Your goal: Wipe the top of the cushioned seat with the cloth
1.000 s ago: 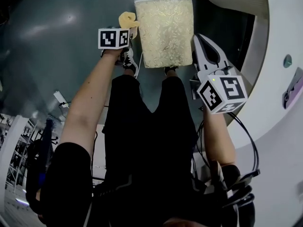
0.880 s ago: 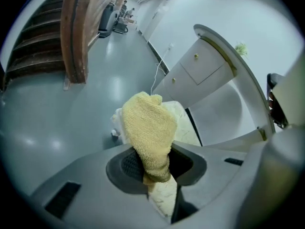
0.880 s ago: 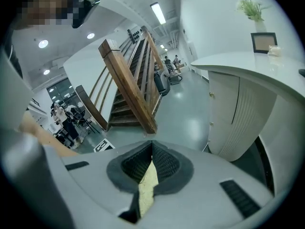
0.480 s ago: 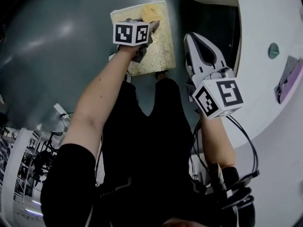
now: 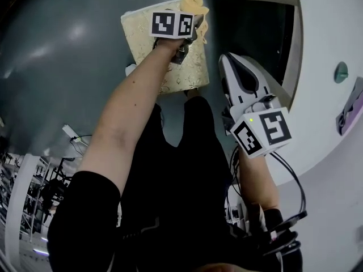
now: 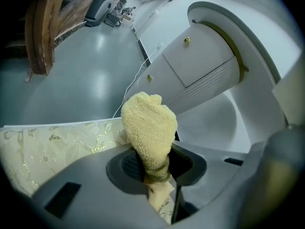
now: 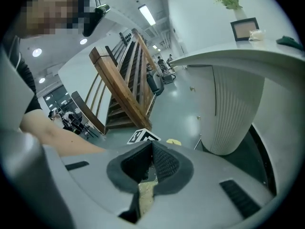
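left hand-held gripper (image 6: 153,162) is clamped on the cloth (image 6: 148,123): pale yellow terry, bunched into a lump that sticks up & out past the jaw tips, w/ its pinched neck btwn the two dark pads. the cushioned seat (image 5: 142,35) sits on the grey floor (image 5: 62,55) in front of the person's feet; its top is cream w/ a gold leafy pattern. in the head view this gripper is over the seat's far right corner, arm (image 5: 133,103) stretched fwd, and the cloth shows just beyond the marker cube (image 5: 172,24) at the seat's far edge. in the left gripper view the seat top runs off to the left below the jaws, and a strip of it is seen thru the gap under the pads. can't tell if the cloth itself touches the fabric. a thin white cable (image 6: 133,85) lies on the floor beyond the seat.

right hand-held gripper (image 7: 151,149) has its jaws together at the tips w/ nothing btwn them; only a sliver of seat fabric shows thru the slot lower down. it's just beside the seat's right edge, apart from the cloth, pointing fwd. a white curved desk (image 7: 233,80) stands to the right, and a wooden staircase (image 7: 121,87) is further back.
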Motion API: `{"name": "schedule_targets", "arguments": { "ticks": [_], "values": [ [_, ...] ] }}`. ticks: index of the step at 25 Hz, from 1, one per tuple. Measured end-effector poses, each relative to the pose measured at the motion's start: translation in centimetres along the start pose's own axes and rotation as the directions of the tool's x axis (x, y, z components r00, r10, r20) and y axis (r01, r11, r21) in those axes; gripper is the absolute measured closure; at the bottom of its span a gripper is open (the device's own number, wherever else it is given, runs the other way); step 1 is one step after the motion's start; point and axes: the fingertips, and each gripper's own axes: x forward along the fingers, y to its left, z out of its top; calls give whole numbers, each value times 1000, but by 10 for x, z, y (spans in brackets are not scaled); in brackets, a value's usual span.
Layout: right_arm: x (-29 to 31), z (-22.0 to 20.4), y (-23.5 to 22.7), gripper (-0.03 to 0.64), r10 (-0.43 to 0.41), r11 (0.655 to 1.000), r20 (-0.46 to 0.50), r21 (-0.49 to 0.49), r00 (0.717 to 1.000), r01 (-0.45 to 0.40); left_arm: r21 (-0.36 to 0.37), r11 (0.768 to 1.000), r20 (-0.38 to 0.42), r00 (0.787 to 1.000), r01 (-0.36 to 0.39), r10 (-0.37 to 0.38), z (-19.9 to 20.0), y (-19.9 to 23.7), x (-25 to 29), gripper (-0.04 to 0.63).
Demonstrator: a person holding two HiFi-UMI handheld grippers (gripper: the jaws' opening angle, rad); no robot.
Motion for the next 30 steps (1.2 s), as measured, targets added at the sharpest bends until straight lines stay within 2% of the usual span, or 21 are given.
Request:
{"name": "schedule_targets", "arguments": {
  "ticks": [4, 8, 12, 23, 30],
  "values": [
    [4, 3, 5, 611, -11, 1000, 9, -8, 1000, 11, -31, 999, -7, 1000, 6, -6, -4, 9, -11, 495],
    [14, 14, 22, 611, -6, 999, 20, -32, 1000, 7, -75, 997, 28, 999, 20, -18, -6, 31, -37, 495],
    [18, 10, 32, 611, 3, 999, 12, -40, 1000, -3, -117, 993, 62, 998, 6, 1, -12, 49, -54, 497],
    [31, 4, 64, 611, 28, 998, -13, -51, 1000, -28, -221, 975, 93, 994, -33, 55, -26, 102, -108, 495],
    [37, -5, 88, 611, 15, 997, -23, -78, 1000, -16, -203, 973, 64, 990, -109, 124, -41, 137, -144, 495]
  ]
}}
